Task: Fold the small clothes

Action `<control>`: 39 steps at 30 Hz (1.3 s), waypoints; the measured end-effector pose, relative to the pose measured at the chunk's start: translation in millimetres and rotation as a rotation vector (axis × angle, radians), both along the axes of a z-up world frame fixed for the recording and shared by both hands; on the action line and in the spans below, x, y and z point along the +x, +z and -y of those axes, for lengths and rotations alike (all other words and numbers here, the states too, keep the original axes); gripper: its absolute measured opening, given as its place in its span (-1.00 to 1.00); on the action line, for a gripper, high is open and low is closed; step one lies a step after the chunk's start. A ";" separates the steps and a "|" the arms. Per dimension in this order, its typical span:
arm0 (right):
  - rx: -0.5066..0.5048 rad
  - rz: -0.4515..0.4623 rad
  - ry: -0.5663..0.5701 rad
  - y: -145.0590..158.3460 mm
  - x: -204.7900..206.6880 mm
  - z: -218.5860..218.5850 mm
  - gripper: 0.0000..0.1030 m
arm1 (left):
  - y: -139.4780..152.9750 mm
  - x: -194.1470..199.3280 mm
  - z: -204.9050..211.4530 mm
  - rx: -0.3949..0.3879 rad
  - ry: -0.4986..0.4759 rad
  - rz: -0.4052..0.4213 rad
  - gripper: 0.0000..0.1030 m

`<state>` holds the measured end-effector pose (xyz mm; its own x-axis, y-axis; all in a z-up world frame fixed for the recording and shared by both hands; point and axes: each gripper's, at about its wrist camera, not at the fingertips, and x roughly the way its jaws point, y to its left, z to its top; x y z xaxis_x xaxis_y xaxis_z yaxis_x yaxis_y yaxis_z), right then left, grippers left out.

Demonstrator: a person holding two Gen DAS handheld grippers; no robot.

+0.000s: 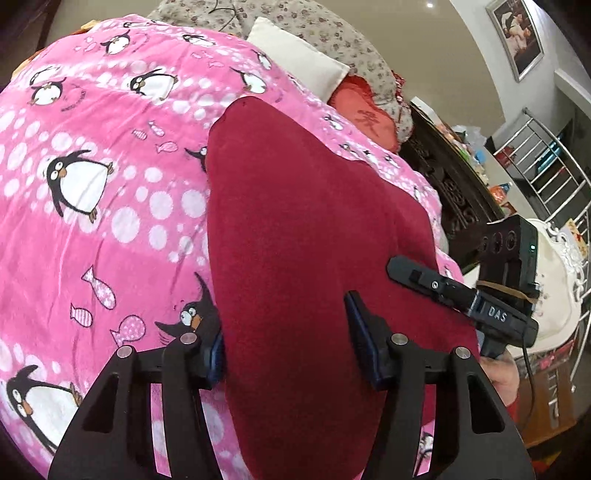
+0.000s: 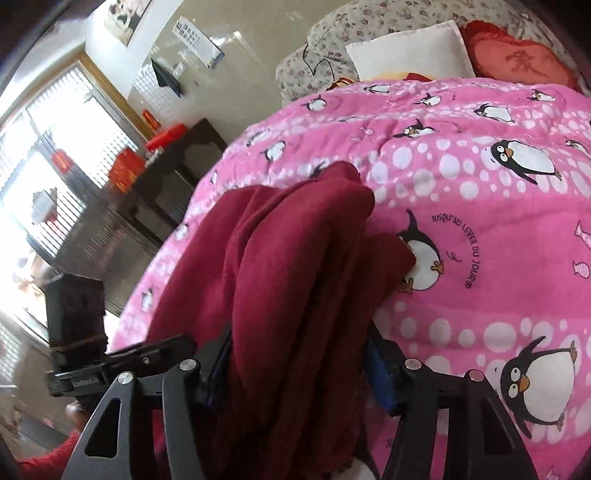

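Pinching the garment in both grippers, we needed level hands above the blanket.

A bed is carrying everything here, and a pink quilt printed with penguins, small fish and white dots is covering most of it. A dark red garment is lying on the quilt, spreading out flat in the left wrist view and bunching into folds in the right wrist view. At the far end, a white pillow, a red heart-shaped cushion and floral bedding are resting.
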<state>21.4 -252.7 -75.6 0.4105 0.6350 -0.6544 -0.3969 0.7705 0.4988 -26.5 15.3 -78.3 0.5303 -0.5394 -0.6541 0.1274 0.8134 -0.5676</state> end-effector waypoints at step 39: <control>-0.285 0.183 0.065 15.8 27.3 -37.2 -0.37 | 11.0 30.0 34.2 0.334 0.115 0.052 0.35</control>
